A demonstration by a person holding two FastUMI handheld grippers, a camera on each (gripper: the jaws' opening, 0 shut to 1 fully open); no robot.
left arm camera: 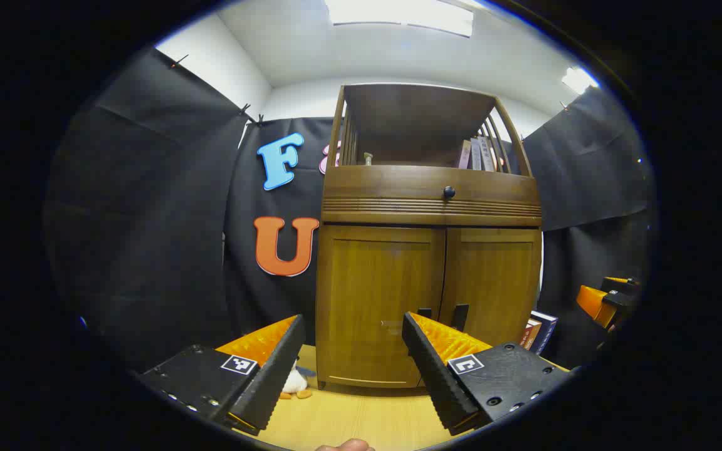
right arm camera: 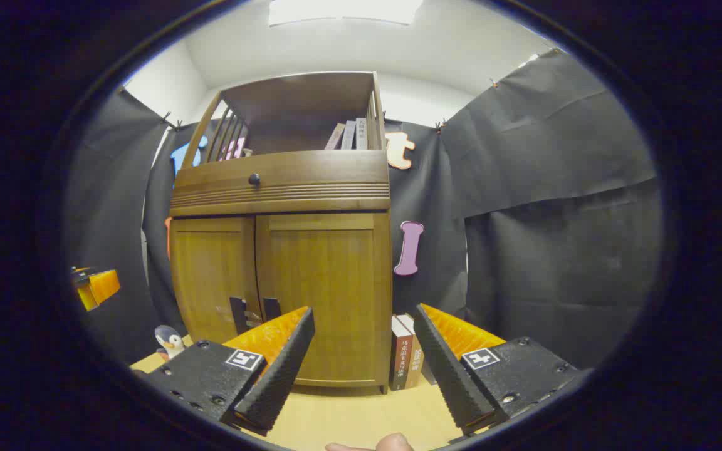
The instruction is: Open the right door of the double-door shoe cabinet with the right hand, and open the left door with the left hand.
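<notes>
doors closed | right gripper spread, left gripper spread | risk: slipping off slim handles, misaligned approach

The brown wooden shoe cabinet stands upright, its 2 doors shut, dark handles at the seam.

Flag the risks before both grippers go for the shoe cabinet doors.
1. The two door handles sit side by side at the centre seam, so the left gripper and right gripper may crowd each other.
2. The books leaning beside the cabinet could be hit by the swinging right door.
3. The penguin toy stands near the left door.
</notes>
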